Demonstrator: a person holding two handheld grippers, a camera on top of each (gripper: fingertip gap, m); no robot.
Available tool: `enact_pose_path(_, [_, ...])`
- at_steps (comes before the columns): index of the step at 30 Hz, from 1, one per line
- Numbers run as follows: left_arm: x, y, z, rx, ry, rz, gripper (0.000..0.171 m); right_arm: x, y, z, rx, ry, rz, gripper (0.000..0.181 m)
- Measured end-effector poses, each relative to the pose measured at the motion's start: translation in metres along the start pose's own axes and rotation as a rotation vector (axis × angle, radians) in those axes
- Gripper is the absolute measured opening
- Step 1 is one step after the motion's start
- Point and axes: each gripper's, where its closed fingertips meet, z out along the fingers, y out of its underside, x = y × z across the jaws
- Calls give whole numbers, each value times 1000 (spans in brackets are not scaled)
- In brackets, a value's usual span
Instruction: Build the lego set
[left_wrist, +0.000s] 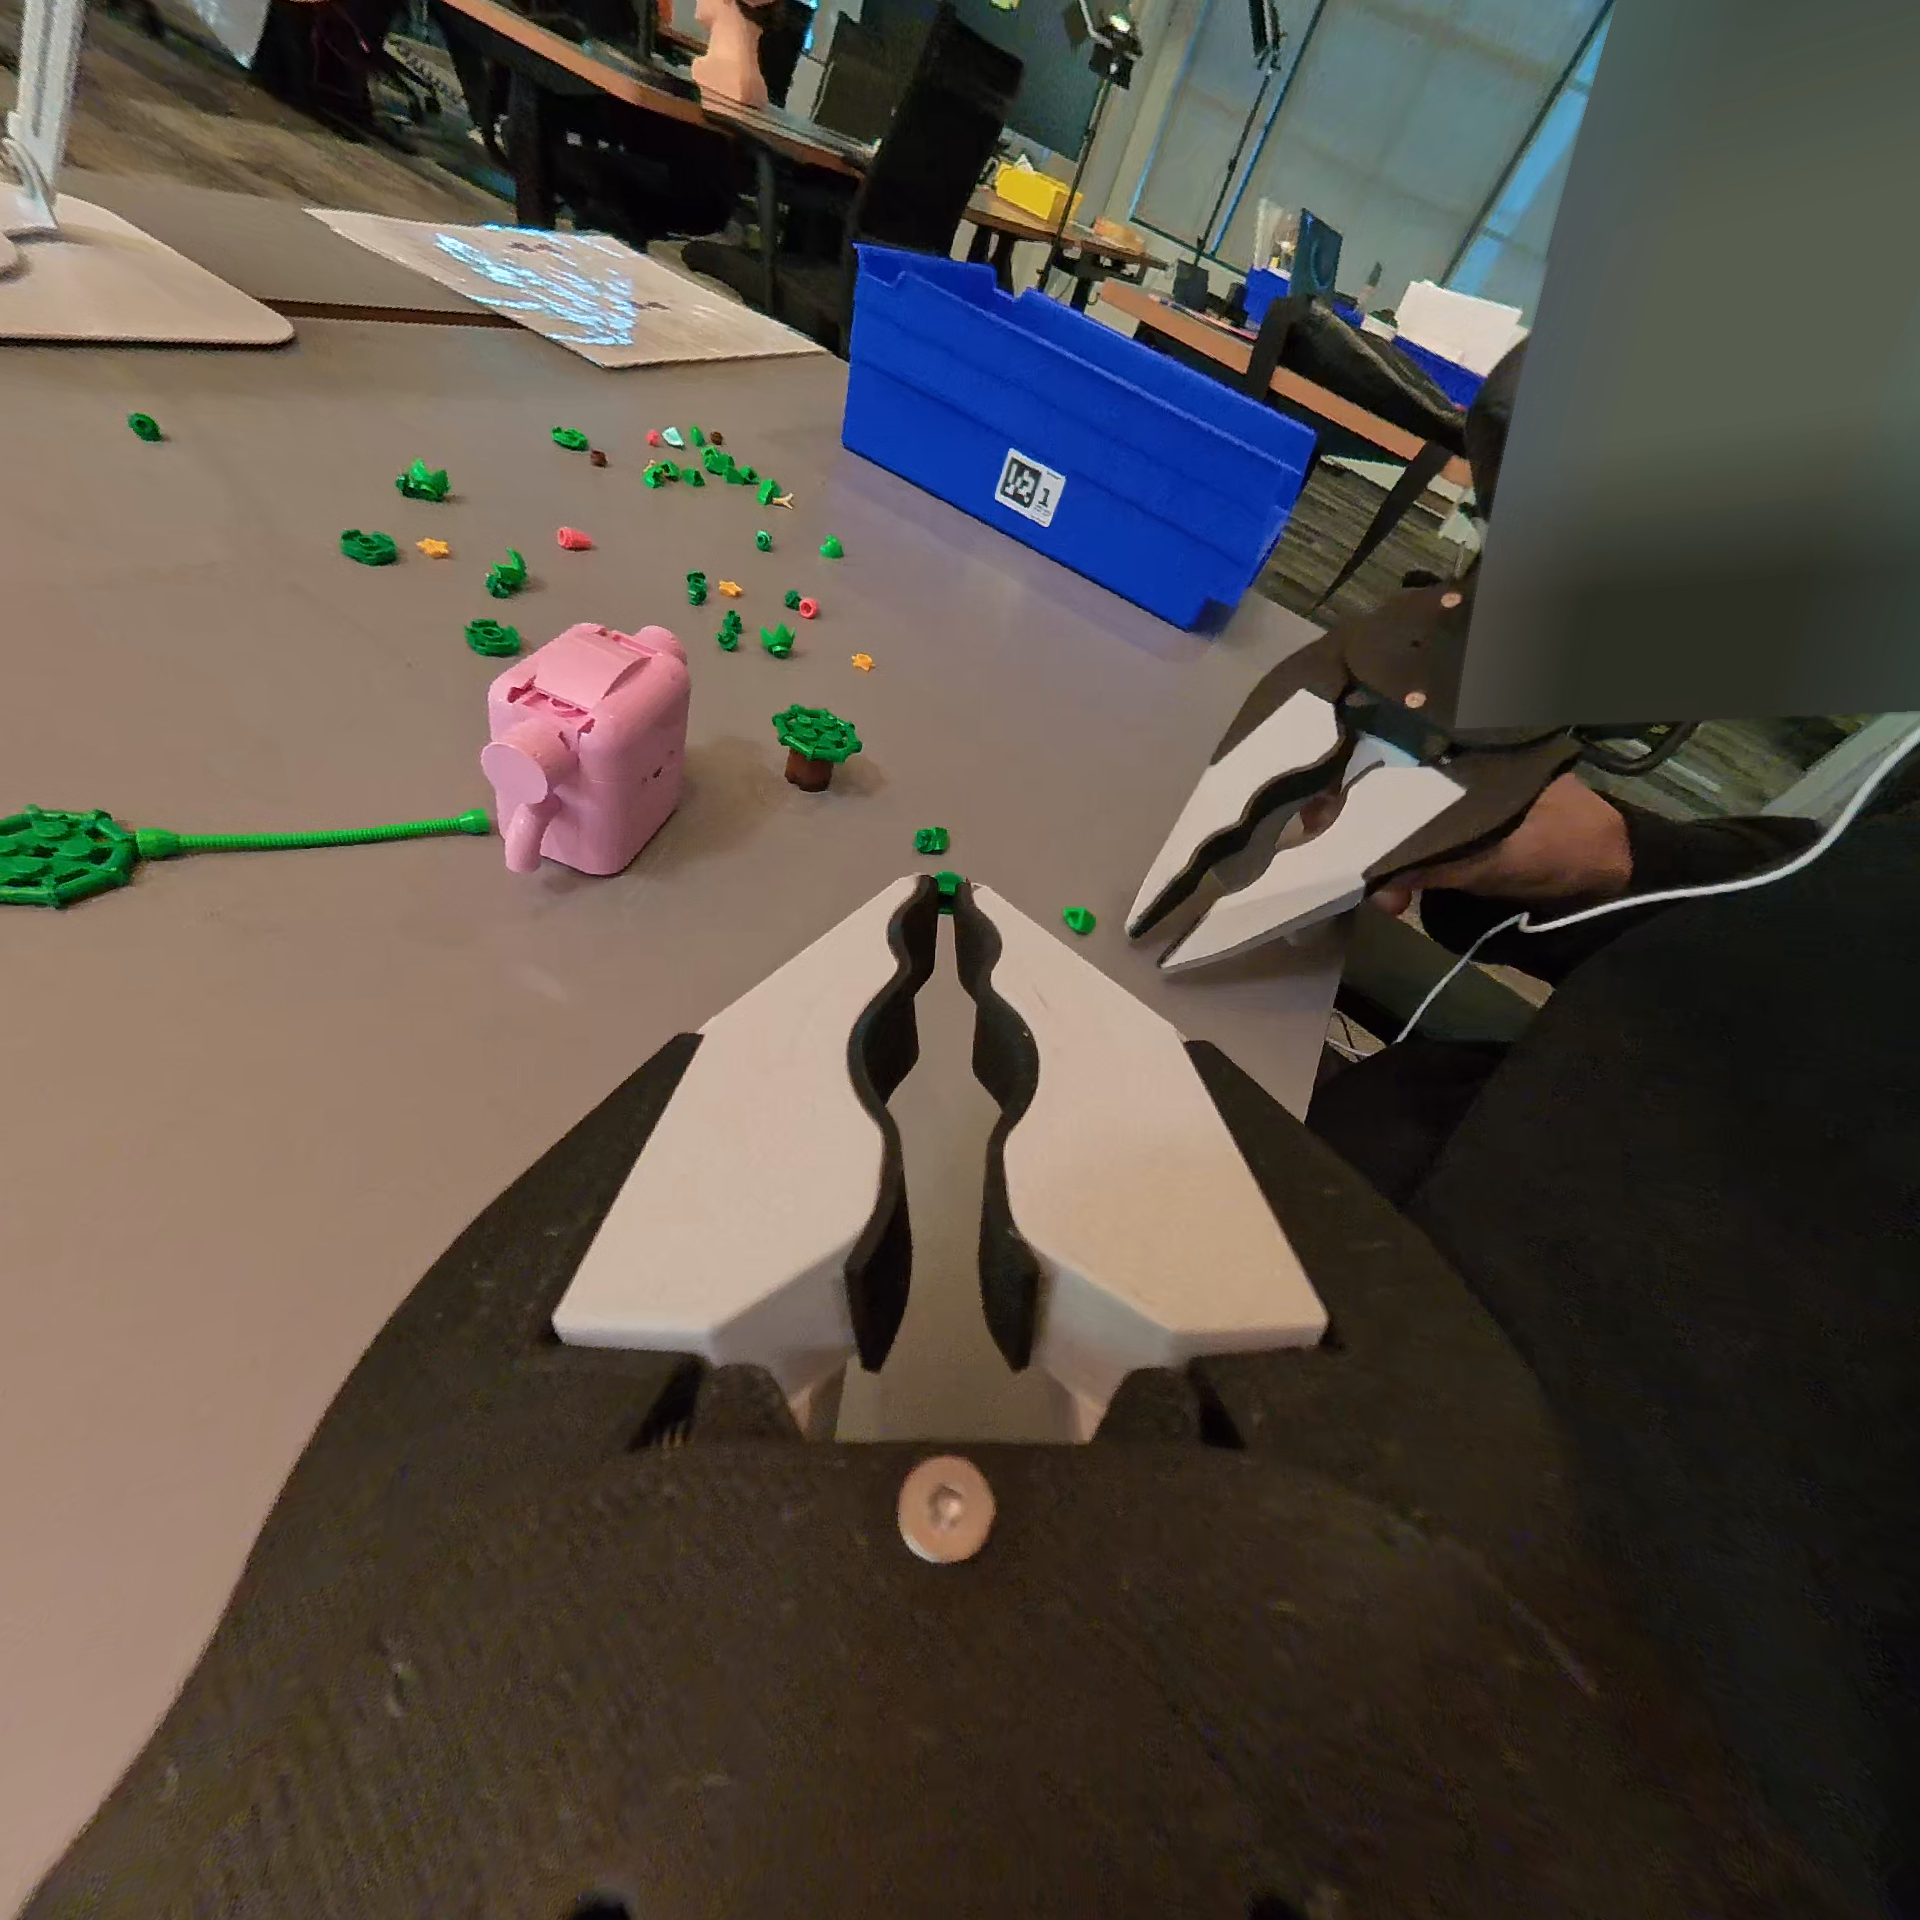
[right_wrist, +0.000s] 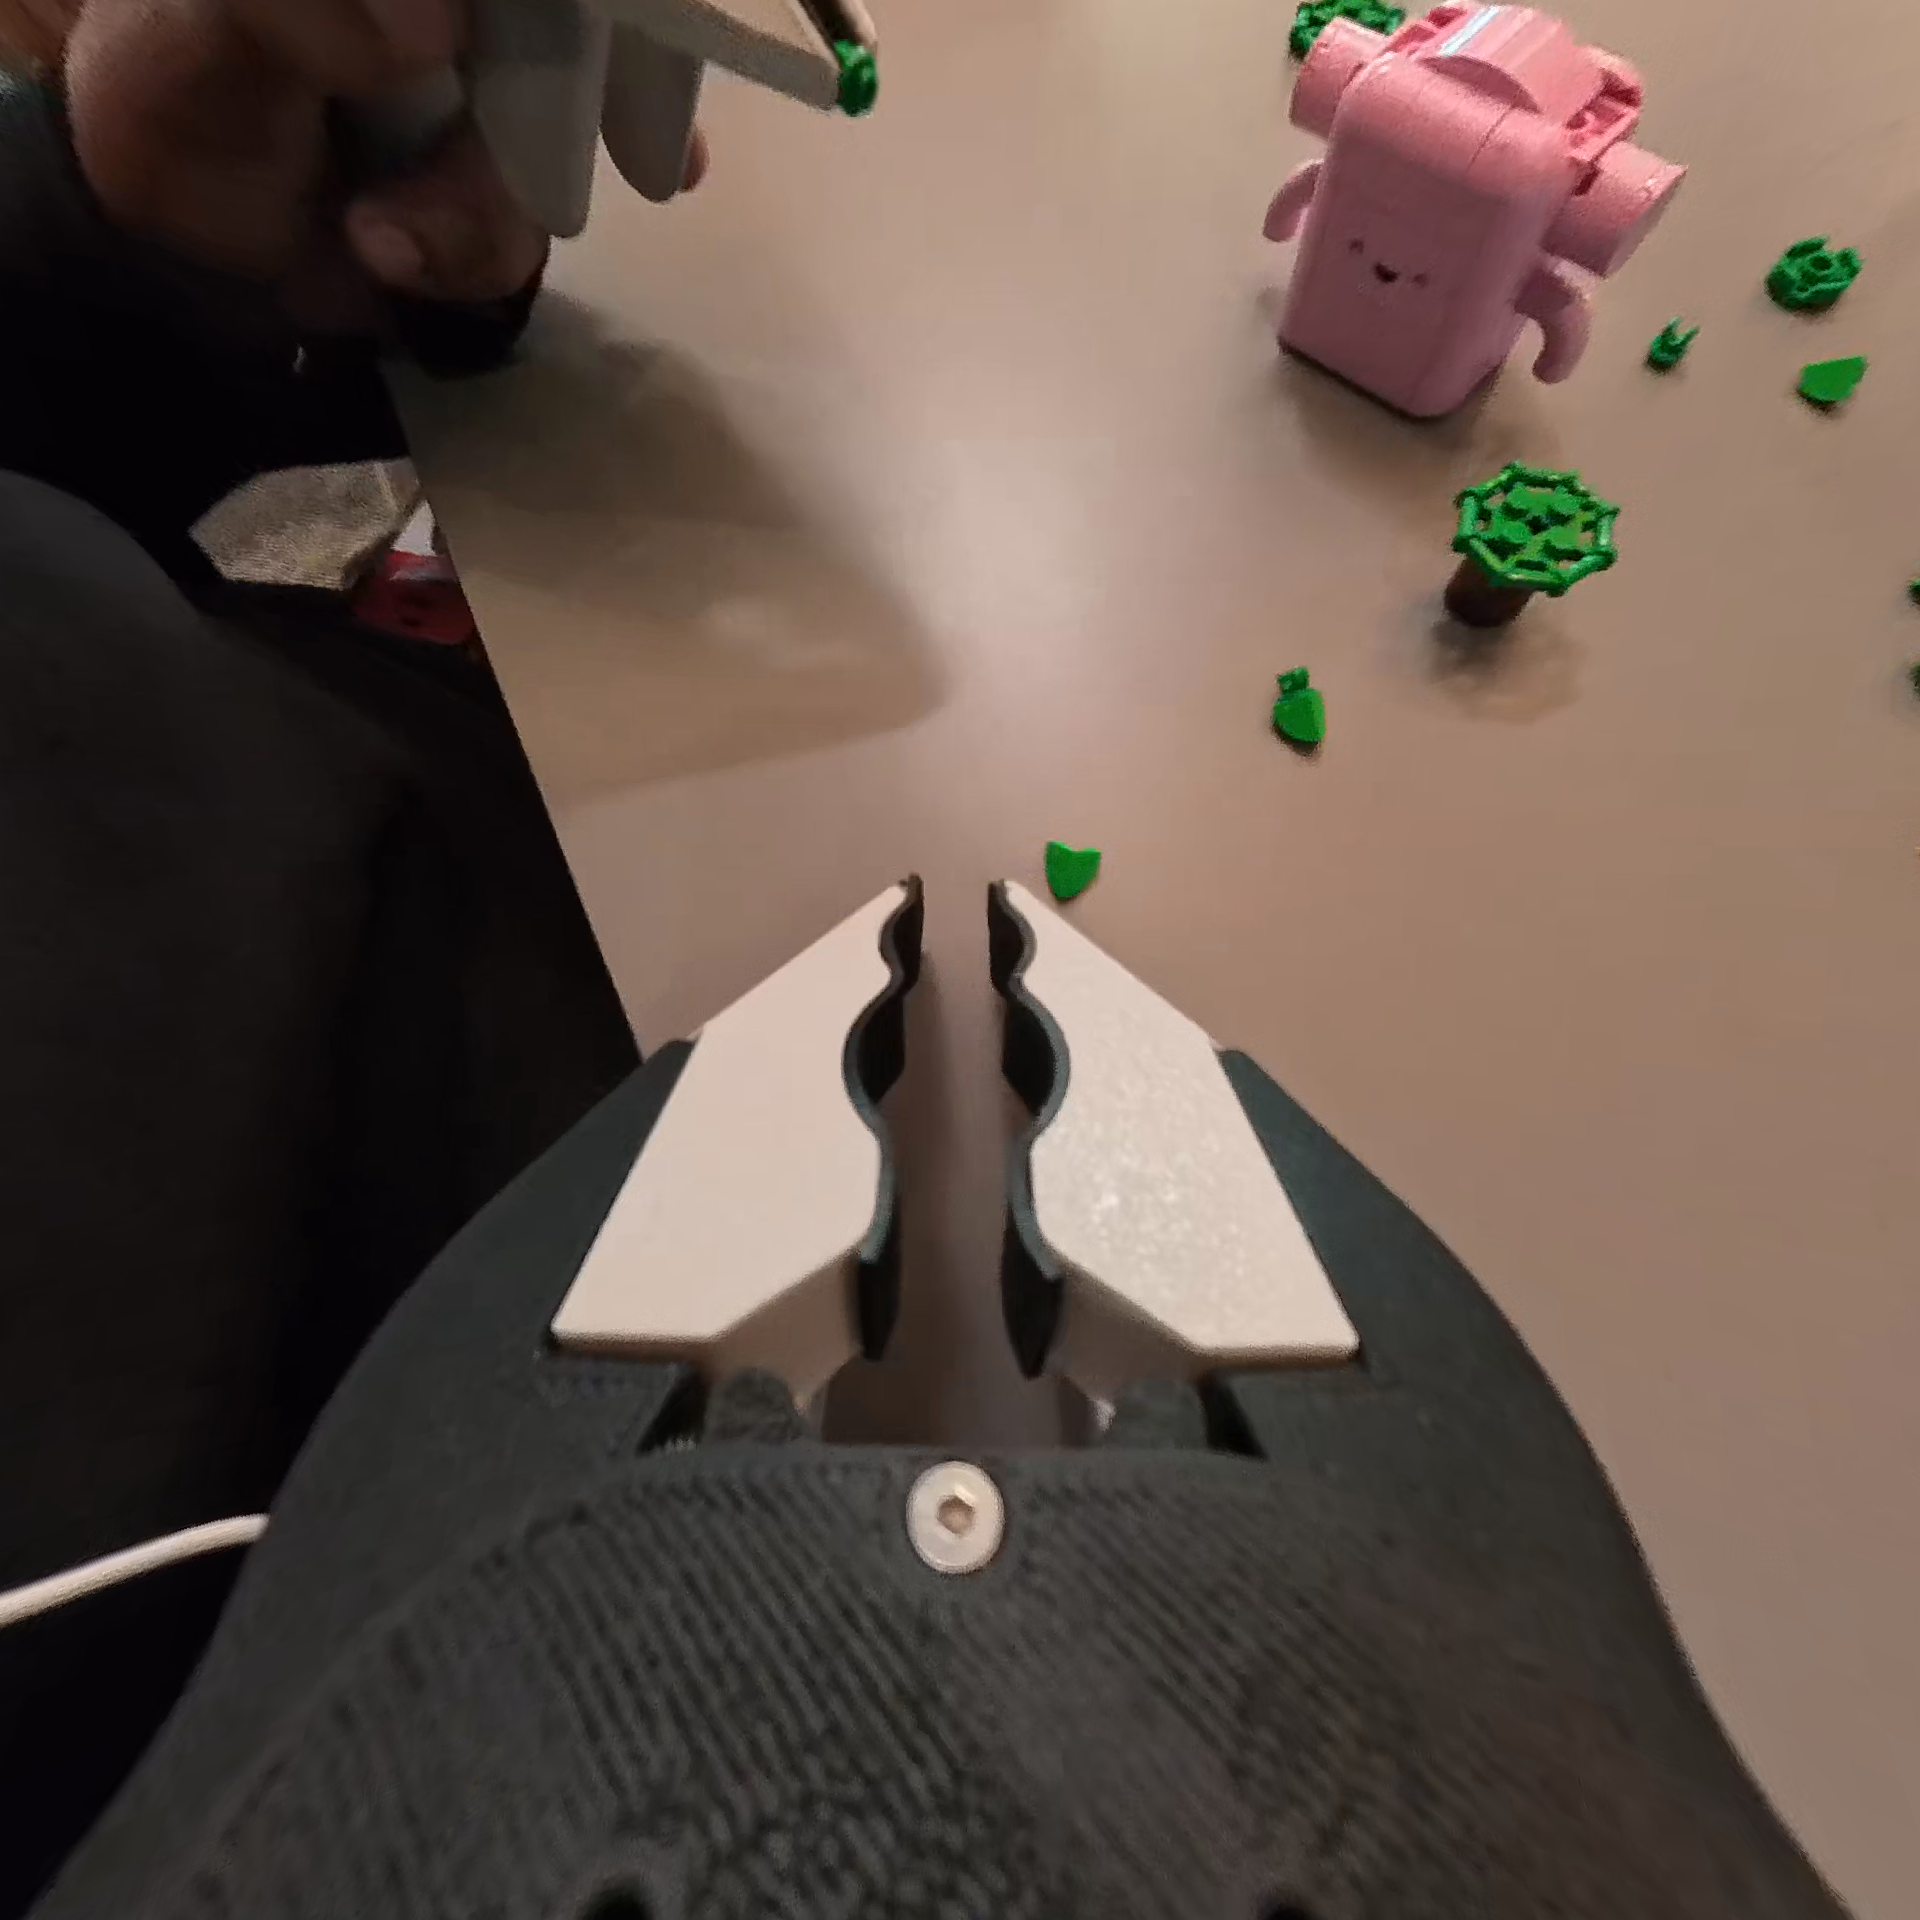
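Up close, the left gripper (left_wrist: 948, 896) pinches a small green piece (left_wrist: 948, 885) at its fingertips; the right wrist view shows that same piece (right_wrist: 856, 81) held clear above the grey table (right_wrist: 1039, 520). Only the left view takes in the blue bin (left_wrist: 1070, 436) and the scattered green bits beyond the pink figure (left_wrist: 587, 743). The right gripper (right_wrist: 954, 894) is narrowly parted and empty, its tips near a green leaf piece (right_wrist: 1070, 869), probably resting flat. The small tree (right_wrist: 1527, 540) stands upright near the figure.
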Motion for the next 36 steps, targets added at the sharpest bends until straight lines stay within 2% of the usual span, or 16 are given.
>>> enact_pose_path(3, [1,0,0,3,4,0,0,11,0,-4,15,33,1,13])
enact_pose_path(7, [1,0,0,4,2,8,0,13,2,2,0,-11,48,13])
enact_pose_path(28, [1,-1,-1,9,12,-2,0,32,4,2,-12,117,9,17])
enact_pose_path(36, [1,-1,-1,10,11,1,0,22,2,5,-13,64,-20,19])
